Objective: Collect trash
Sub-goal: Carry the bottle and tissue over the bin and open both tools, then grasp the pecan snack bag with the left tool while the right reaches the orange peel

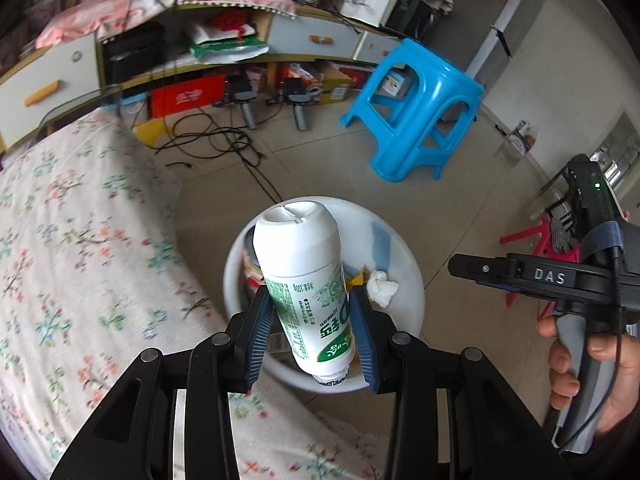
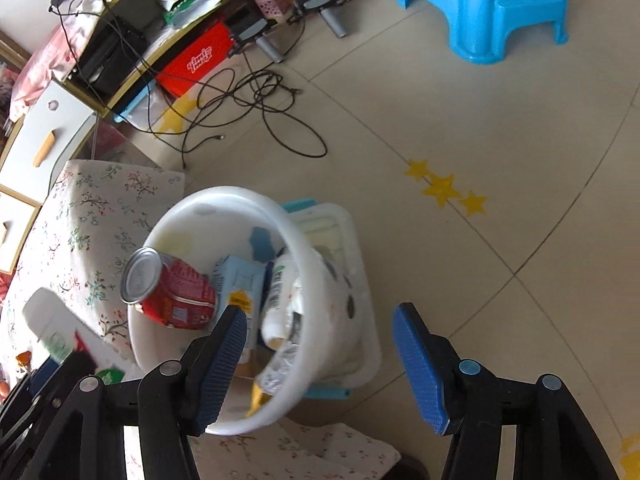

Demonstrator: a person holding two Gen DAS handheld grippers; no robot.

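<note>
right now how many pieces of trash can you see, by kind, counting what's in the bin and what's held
white plastic bottle with green label, held in the left gripper: 1
red metal can in the white round plastic bin: 1
light blue carton: 1
crumpled white tissue: 1
total: 4 clearly visible; other wrappers too jumbled to count

Floor and the flowery table, that's about it

Beige tiled floor point(image 2: 460, 128) has a bright blue plastic stool point(image 2: 492, 4), a tangle of black cables point(image 2: 256, 100) and yellow star stickers point(image 2: 444, 190) on it. The floral-cloth table point(image 1: 80, 240) sits just beside the round white plastic bin point(image 2: 192, 208).
</note>
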